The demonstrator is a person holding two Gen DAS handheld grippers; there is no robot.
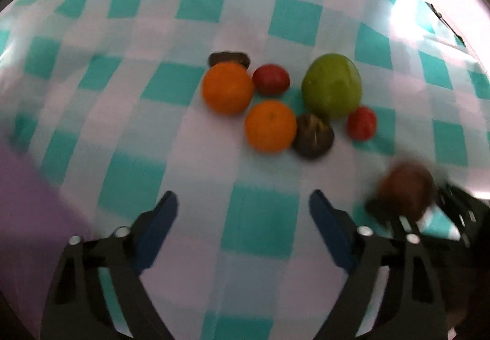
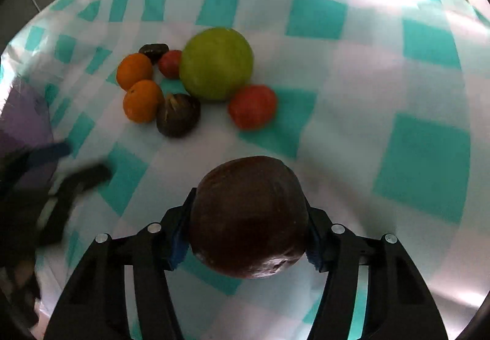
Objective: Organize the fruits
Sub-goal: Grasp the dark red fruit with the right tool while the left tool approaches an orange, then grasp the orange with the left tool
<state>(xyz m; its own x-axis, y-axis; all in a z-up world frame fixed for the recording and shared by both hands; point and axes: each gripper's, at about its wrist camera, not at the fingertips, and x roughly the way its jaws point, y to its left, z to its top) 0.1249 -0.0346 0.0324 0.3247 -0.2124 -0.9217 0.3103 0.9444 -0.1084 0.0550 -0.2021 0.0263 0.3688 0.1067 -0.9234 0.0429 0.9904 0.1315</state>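
My right gripper [image 2: 248,217] is shut on a large dark brown fruit [image 2: 248,217] and holds it above the cloth; it shows blurred in the left wrist view [image 1: 405,188]. My left gripper [image 1: 243,202] is open and empty, short of the fruit cluster. The cluster holds two oranges [image 1: 228,87] [image 1: 270,126], a green apple [image 1: 331,85], two red tomatoes [image 1: 271,79] [image 1: 361,123], a dark brown fruit [image 1: 313,136] and a small dark one [image 1: 228,57] behind. The same cluster lies ahead-left in the right wrist view, around the green apple [image 2: 216,62].
A teal-and-white checked tablecloth [image 1: 260,217] covers the table. A purple object [image 1: 27,202] sits at the left edge. The left gripper appears blurred at the left of the right wrist view [image 2: 61,174].
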